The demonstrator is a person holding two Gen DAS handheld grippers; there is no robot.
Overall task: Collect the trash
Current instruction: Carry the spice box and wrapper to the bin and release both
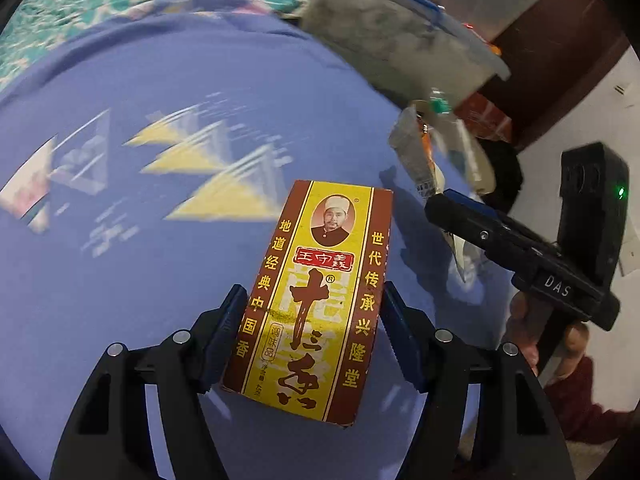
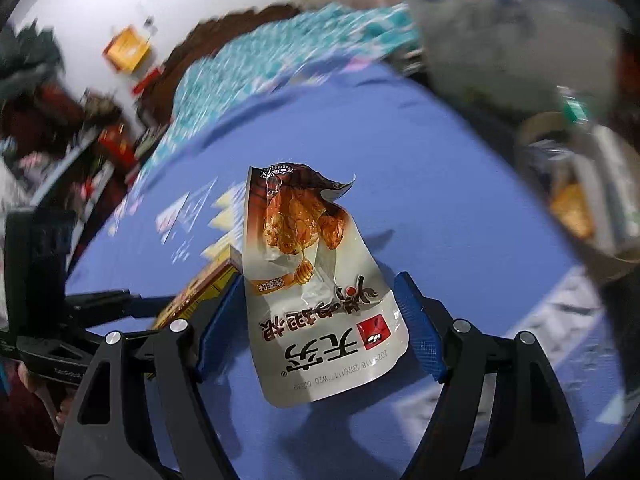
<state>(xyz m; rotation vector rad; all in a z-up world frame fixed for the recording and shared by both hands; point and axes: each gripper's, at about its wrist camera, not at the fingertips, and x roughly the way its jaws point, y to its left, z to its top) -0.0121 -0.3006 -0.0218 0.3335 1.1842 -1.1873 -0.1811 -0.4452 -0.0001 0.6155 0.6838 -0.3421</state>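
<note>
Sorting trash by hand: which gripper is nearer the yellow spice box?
Left. The left gripper holds the spice box between its fingers; the right gripper sits beside it, clamping a snack wrapper.

Left gripper (image 1: 312, 332) is clamped on a box and right gripper (image 2: 320, 320) on a snack pouch, both raised above the cloth, side by side.

You have two tongs in play, the left tongs (image 1: 312, 332) and the right tongs (image 2: 320, 328). You carry one spice box (image 1: 316, 296) and one snack pouch (image 2: 320, 288). One clear lidded bin (image 1: 400, 40) sits at upper right, and one blue sheet (image 1: 160, 260) lies below.
</note>
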